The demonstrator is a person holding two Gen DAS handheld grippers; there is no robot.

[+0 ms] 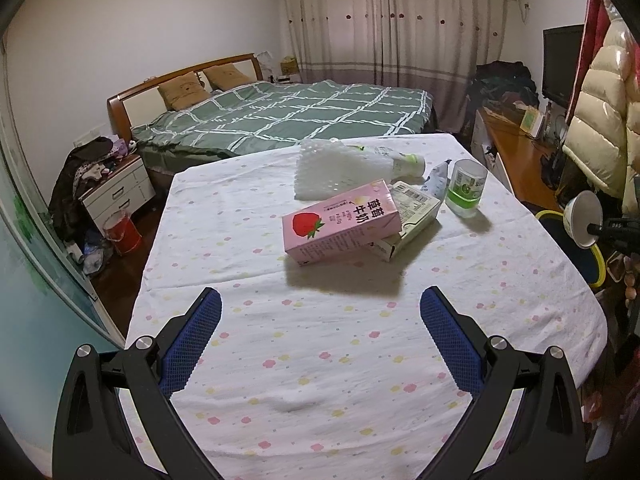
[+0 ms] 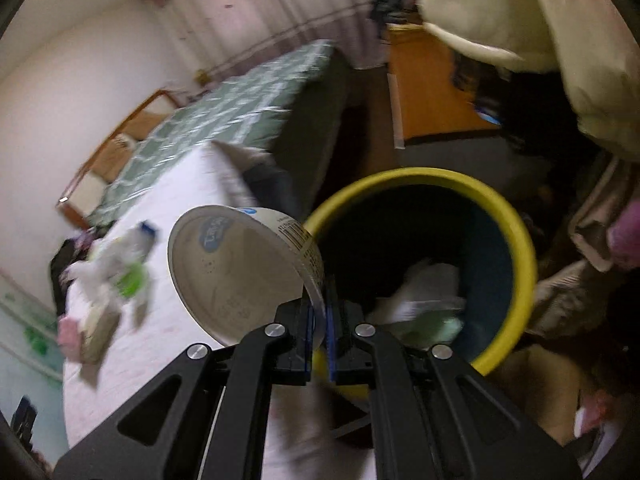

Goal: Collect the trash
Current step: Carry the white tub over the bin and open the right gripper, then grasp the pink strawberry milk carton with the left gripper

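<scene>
Right wrist view: the right gripper (image 2: 319, 334) is pinching the rim of a white paper bowl (image 2: 236, 268), its mouth turned toward the lens, at centre frame; the yellow-rimmed bin (image 2: 516, 236) is lying directly right of the bowl, with trash already inside, so release appears to need only a short rightward carry. Left wrist view: the left gripper (image 1: 320, 312), spread wide and empty, is pointing at the pink milk carton (image 1: 340, 224) lying above centre on the surface (image 1: 360, 380), its long axis running lower left to upper right.
</scene>
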